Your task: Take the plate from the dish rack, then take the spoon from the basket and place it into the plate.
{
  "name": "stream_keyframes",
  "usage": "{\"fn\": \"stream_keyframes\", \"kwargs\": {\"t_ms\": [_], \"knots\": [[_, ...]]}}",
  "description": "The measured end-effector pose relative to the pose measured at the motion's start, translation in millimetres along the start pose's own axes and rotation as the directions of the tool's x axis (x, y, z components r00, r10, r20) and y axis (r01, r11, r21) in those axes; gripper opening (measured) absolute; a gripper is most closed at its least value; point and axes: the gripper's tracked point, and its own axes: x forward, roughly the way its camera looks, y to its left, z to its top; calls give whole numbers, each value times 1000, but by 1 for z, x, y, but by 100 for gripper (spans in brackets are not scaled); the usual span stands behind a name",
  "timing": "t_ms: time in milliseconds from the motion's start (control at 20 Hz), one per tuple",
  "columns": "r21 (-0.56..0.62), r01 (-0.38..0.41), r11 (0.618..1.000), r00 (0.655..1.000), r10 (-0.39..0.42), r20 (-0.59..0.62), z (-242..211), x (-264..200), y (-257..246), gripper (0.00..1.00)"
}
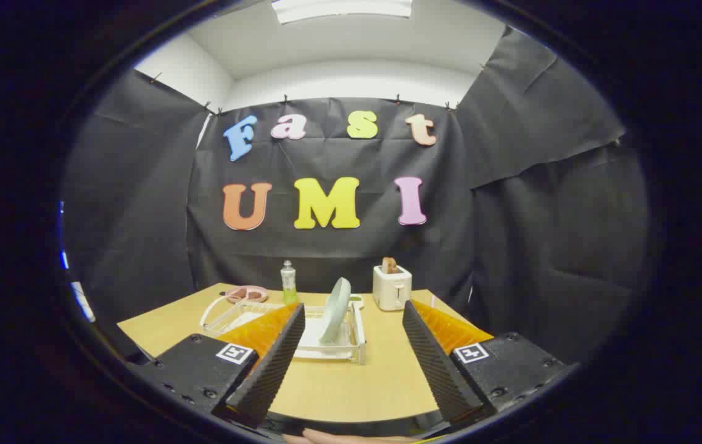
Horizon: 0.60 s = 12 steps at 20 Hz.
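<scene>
The hand-held gripper point(351, 311) has its fingers spread wide, holding nothing. Beyond them on the wooden bench point(351, 382) a pale green plate point(335, 309) stands on edge in the white dish rack point(338, 339). Left of the rack sits a wire basket point(231, 311); the spoon cannot be made out. Behind stand a dish soap bottle point(289, 282), a pink plate point(246, 293) and a white toaster point(392, 287)

A smooth, faintly glossy, ceramic-looking plate point(335, 310) is seen ahead of the spread, empty fingers of the gripper point(351, 314), propped in a dish rack point(358, 345) of glossy plastic. A matt, wood-look table point(351, 388) lies beneath. Beyond, a glossy toaster point(392, 288) is seen.
</scene>
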Motion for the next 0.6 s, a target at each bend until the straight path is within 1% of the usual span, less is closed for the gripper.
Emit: {"fn": "stream_keyframes", "kwargs": {"t_ms": [200, 350, 550, 600], "knots": [[2, 7, 1000, 1000, -7, 2, -3, 2, -3, 100], [29, -42, 999, 999, 42, -19, -9, 3, 7, 100], [-3, 7, 1000, 1000, -7, 2, -10, 5, -3, 100], [-12, 9, 1000, 1000, -9, 7, -11, 7, -2, 100]]}}
